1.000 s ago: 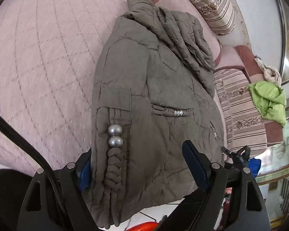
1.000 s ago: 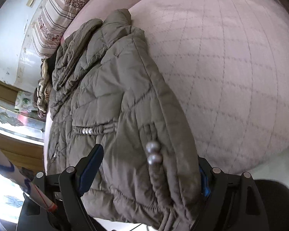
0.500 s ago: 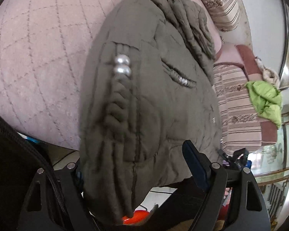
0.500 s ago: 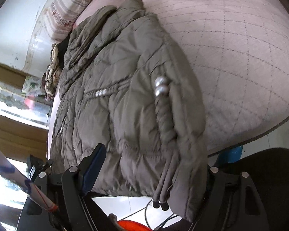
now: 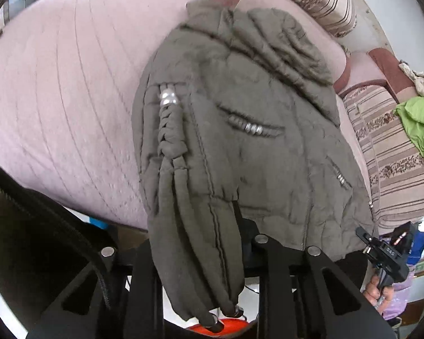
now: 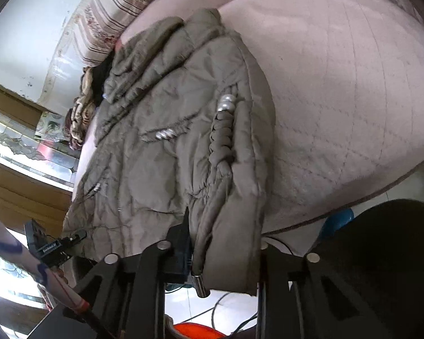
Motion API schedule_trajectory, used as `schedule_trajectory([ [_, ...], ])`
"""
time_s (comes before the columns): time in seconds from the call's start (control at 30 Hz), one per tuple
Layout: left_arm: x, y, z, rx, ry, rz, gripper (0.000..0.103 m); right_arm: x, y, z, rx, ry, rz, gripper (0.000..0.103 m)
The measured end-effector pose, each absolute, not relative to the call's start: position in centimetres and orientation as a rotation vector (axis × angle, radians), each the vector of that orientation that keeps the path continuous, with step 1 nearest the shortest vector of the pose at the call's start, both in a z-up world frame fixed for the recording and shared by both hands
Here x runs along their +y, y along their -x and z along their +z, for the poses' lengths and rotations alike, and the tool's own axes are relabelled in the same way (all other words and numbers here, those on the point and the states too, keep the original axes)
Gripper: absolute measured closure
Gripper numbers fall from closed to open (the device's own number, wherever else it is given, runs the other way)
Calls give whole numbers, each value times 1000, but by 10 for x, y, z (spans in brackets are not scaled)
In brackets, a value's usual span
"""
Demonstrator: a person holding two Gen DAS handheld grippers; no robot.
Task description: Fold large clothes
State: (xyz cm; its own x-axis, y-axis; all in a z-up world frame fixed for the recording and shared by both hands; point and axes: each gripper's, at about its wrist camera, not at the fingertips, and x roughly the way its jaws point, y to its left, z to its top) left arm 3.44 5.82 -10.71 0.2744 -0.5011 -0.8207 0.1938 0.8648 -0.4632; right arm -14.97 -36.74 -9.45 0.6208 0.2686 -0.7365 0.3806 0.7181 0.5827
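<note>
The left gripper (image 5: 200, 243) is clenched on the hem of the olive quilted jacket (image 5: 240, 130); the right gripper (image 6: 223, 248) pinches the same hem; both point up along the coat, which lies on a pink quilted mattress (image 6: 353, 79), hem hanging off the edge; beyond the jacket sit striped cushions (image 5: 387, 152) and a green garment (image 5: 421, 124).

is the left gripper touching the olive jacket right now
Touching. In the left wrist view the left gripper is shut on the jacket, whose hem fabric bunches between the fingers and drapes over them.
</note>
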Motion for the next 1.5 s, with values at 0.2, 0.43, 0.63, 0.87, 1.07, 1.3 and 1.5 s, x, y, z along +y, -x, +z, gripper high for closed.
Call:
schedule_trajectory([
  [0.2, 67, -50, -55, 1093, 312, -467, 83, -367, 130, -40, 838, -752, -21, 83],
  [0.43, 53, -82, -2, 956, 277, -449, 83, -377, 87, 25, 708, -698, 3, 84],
  [0.63, 29, -125, 31, 855, 214, -397, 83, -378, 34, 60, 654, -633, -27, 84],
  [0.87, -6, -211, 47, 842, 155, -291, 83, -400, -53, 81, 630, -607, -105, 84],
  [1.07, -42, -290, 45, 879, 99, -192, 83, -441, -133, 66, 665, -627, -199, 84],
  [1.3, -87, -387, 26, 935, 30, -66, 83, -489, -216, 37, 723, -661, -315, 84],
  [1.5, -122, -448, -15, 1003, -19, 8, 83, -515, -279, -7, 807, -682, -380, 84],
])
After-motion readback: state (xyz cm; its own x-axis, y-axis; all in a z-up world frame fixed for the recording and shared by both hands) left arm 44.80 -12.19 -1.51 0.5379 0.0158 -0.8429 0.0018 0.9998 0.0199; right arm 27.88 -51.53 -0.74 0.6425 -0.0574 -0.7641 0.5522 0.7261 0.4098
